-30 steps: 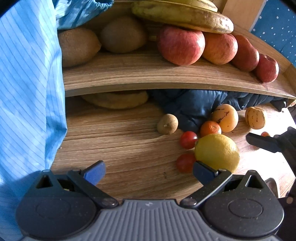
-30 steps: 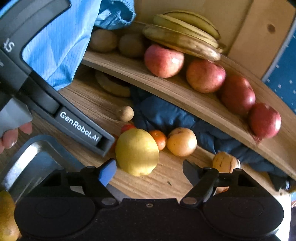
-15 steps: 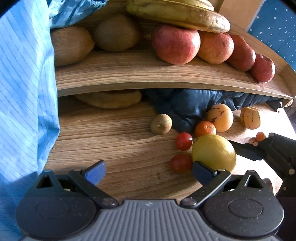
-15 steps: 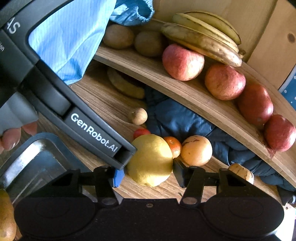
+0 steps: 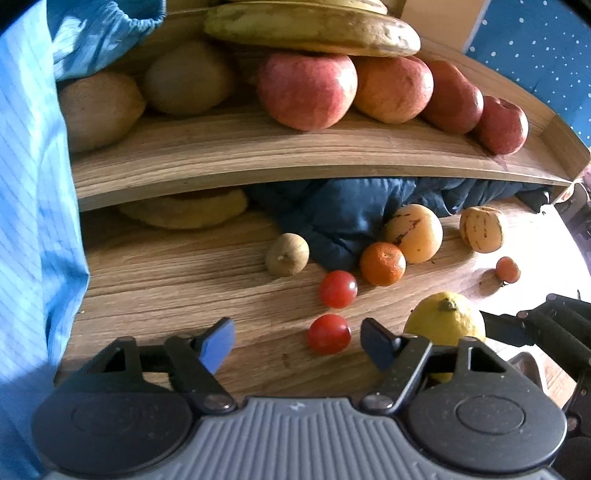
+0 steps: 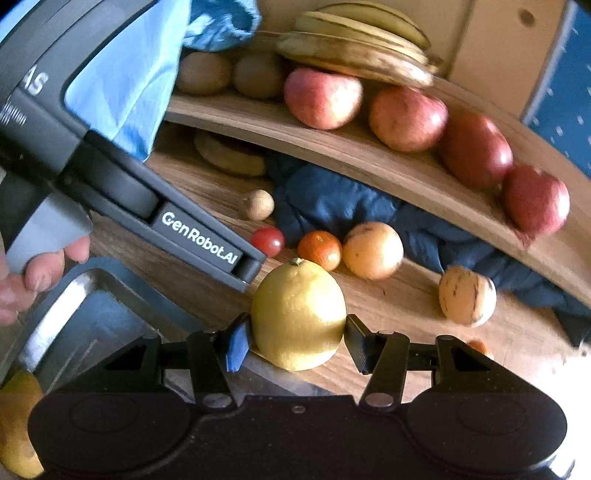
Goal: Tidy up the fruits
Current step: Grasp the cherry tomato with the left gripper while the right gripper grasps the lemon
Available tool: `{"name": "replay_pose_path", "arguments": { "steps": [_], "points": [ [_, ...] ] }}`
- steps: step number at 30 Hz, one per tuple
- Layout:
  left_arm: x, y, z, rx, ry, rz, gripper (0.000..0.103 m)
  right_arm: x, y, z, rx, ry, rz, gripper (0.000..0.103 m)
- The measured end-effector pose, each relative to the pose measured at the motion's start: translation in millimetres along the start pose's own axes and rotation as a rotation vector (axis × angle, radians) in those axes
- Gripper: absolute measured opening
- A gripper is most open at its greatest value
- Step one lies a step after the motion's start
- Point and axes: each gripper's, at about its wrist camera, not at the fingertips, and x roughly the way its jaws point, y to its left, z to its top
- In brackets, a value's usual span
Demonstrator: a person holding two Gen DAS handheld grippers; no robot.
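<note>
My right gripper (image 6: 295, 341) is shut on a yellow lemon (image 6: 298, 314), held just above the wooden table beside a metal tray (image 6: 85, 314). The lemon also shows in the left wrist view (image 5: 445, 319). My left gripper (image 5: 297, 341) is open and empty, low over the table, with a cherry tomato (image 5: 328, 334) between its fingertips' line. Another cherry tomato (image 5: 338, 288), a mandarin (image 5: 382, 264), two striped pale melons (image 5: 413, 233) (image 5: 482, 229) and a small brown fruit (image 5: 287, 254) lie on the table.
A wooden shelf (image 5: 258, 158) above the table holds apples (image 5: 306, 90), kiwis (image 5: 188, 77) and bananas (image 5: 314, 27). A dark blue cloth (image 5: 351, 206) lies under it. A blue sleeve (image 5: 33, 184) fills the left. A yellow fruit (image 6: 18, 417) lies in the tray.
My right gripper has closed on the lemon and lifted it back toward the tray. My left gripper has shifted slightly left and stayed open.
</note>
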Motion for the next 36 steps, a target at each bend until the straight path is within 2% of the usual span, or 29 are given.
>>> {"name": "replay_pose_path", "arguments": {
  "steps": [10, 17, 36],
  "points": [
    [-3, -2, 0, 0.032, -0.006, -0.044, 0.052, 0, -3, -1, 0.054, -0.011, -0.003, 0.056],
    [-4, -5, -1, 0.046, -0.002, -0.077, 0.027, 1, -4, 0, 0.053, -0.012, -0.002, 0.056],
    [-22, -6, -3, 0.044, -0.041, -0.054, 0.026, -8, -7, -4, 0.092, -0.085, -0.02, 0.055]
  ]
}}
